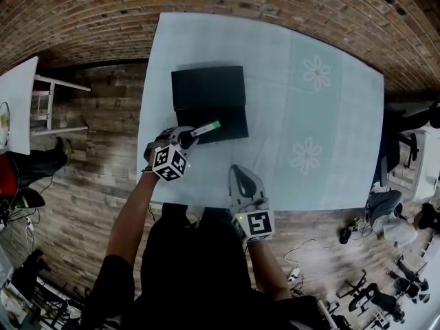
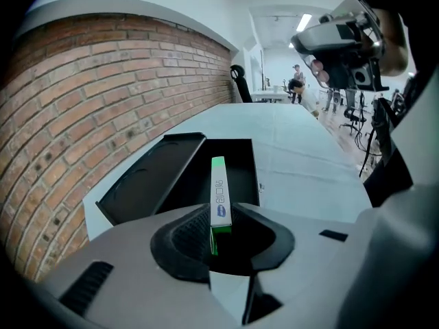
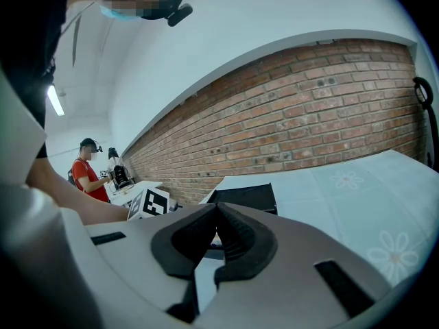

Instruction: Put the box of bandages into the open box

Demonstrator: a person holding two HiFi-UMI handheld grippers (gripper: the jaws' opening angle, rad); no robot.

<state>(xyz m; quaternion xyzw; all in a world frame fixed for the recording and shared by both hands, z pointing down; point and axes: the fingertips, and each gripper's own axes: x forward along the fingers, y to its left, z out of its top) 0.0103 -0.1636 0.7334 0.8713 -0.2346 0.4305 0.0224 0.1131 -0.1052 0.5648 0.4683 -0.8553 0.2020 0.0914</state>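
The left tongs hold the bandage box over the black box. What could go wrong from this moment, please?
1. The left tongs grip the bandage box only at its near end, so it might tilt or slip out.
2. It seems to hang near the front edge of the open box. If it is released too early, it could hit the rim and fall on the table.

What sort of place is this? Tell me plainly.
Probably a workshop or lab space: a bare brick wall, office chairs, and cables loose on the wood floor.
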